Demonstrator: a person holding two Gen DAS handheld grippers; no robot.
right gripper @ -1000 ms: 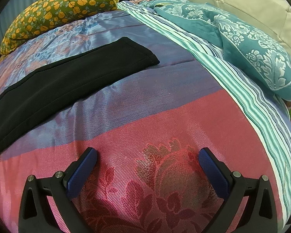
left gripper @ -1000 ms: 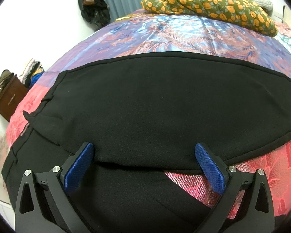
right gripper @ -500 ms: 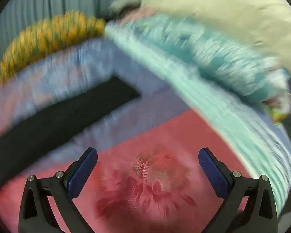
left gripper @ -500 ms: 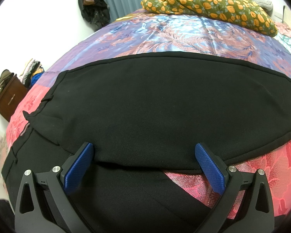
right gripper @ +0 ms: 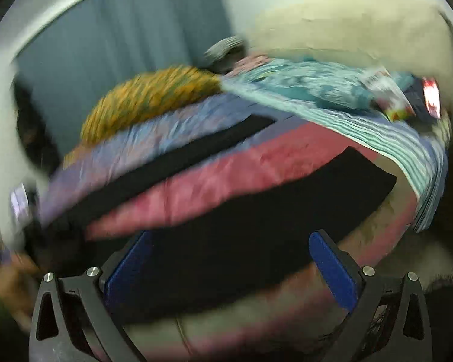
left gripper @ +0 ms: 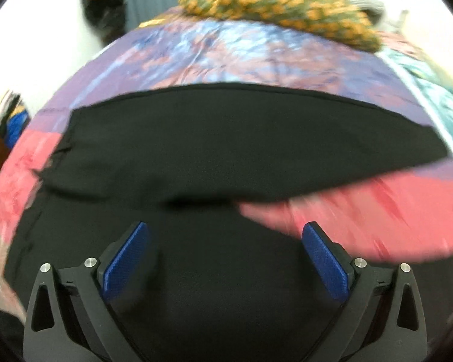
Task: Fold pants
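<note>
The black pants (left gripper: 226,138) are spread flat on the bed (left gripper: 392,208), filling the middle of the left wrist view; one leg runs toward the right of the frame and the waist end lies at the lower left. In the blurred right wrist view, the two legs are seen as dark bands, one across the lower middle (right gripper: 256,211) and one higher up.

The left gripper (left gripper: 223,256) is held wide, with nothing between its blue pads, low over the cloth. The right gripper (right gripper: 229,264) is also spread wide and empty over the nearer leg.

The fabric is judged to be soft, light and limp, so it is likely to sag and slide on the shiny bedspread. A hold is best taken at a hem or at the waistband, where the layers are thicker.

The bed's near edge appears at the lower right of the right wrist view. Open room is left around the pants; a patterned pillow (left gripper: 281,12) lies well apart at the top.
</note>
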